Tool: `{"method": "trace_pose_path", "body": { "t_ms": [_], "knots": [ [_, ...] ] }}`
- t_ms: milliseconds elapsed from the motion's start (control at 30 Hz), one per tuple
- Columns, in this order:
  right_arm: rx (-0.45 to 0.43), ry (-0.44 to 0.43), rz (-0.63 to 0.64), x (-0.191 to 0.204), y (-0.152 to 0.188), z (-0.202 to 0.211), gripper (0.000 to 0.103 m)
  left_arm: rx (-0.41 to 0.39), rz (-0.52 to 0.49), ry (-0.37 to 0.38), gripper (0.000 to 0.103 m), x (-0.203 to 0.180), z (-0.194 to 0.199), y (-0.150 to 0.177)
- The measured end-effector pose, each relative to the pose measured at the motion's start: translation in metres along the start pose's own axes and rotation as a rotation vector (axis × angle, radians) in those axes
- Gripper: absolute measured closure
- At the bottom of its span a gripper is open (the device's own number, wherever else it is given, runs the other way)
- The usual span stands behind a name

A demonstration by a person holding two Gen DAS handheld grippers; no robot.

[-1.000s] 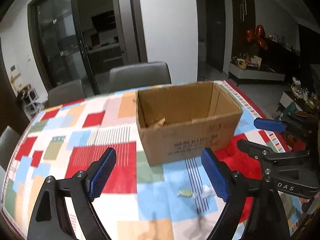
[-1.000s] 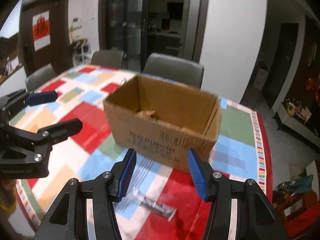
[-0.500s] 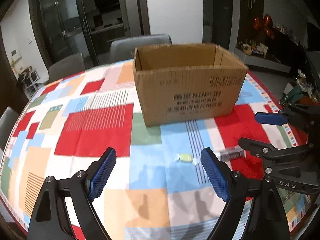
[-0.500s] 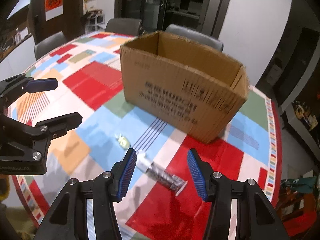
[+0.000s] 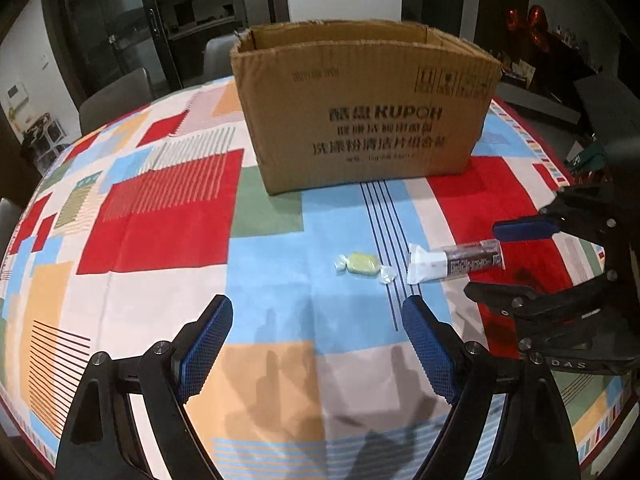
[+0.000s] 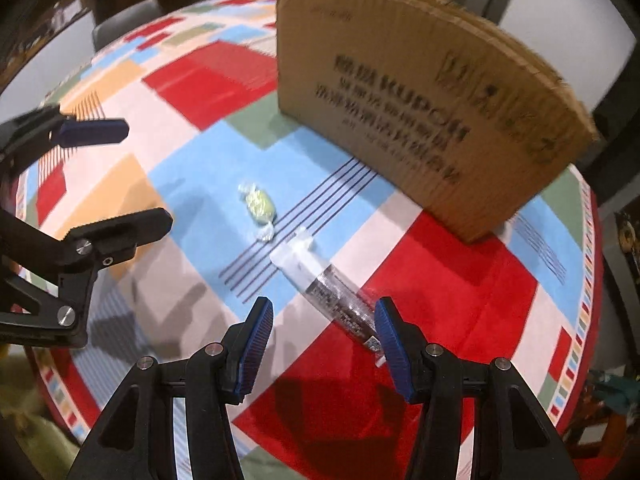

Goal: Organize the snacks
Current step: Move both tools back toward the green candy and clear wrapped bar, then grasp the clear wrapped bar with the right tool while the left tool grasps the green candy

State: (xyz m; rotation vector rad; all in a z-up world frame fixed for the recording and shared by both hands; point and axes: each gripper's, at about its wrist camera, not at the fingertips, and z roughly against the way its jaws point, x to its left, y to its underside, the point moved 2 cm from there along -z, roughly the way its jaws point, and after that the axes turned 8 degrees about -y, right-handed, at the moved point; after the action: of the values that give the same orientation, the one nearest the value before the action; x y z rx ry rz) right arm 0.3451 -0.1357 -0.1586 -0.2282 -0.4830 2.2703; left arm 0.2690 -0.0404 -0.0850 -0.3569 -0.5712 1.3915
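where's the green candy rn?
Green candy lies on the tablecloth, in front of the cardboard box and just left of the snack bar in the left wrist view.

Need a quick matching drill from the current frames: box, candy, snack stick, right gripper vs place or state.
Things:
1. cardboard box
2. green candy
3. snack stick
4. right gripper

States:
A. clear twisted wrapper, lying on a light blue patch
B. open, nothing clamped
C. upright, top open, at the back
D. white and dark packet, one end by the right gripper's pad

Pairs: 1-C, 2-A, 3-D, 4-B
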Motion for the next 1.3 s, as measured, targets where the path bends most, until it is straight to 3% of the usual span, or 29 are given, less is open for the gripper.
{"method": "trace_pose_path", "body": {
  "t_ms": [200,500,700,833,1000,1300],
  "knots": [
    [0.042,0.019,0.085,-0.002,-0.002,-0.019,0.049,0.029,-0.006,0.007,0.016,-0.005,-0.012,0.003],
    [0.064,-0.037,0.108,-0.006,-0.009,-0.042,0.049,0.058,0.007,0.022,0.016,-0.003,-0.023,0.005],
    [0.035,-0.101,0.035,-0.014,-0.008,-0.045,0.05,0.07,0.021,0.042,0.016,-0.003,-0.03,0.004],
    [0.02,-0.111,-0.019,-0.021,-0.003,-0.041,0.07,0.079,0.027,0.057,0.016,-0.004,-0.034,0.005],
    [0.005,-0.106,-0.108,-0.029,0.007,-0.033,0.079,0.082,0.043,0.078,0.017,-0.004,-0.035,0.006],
    [-0.098,-0.073,-0.296,-0.031,0.02,-0.008,0.081,0.044,0.059,0.115,0.017,-0.001,-0.034,0.004]
  ]
}}
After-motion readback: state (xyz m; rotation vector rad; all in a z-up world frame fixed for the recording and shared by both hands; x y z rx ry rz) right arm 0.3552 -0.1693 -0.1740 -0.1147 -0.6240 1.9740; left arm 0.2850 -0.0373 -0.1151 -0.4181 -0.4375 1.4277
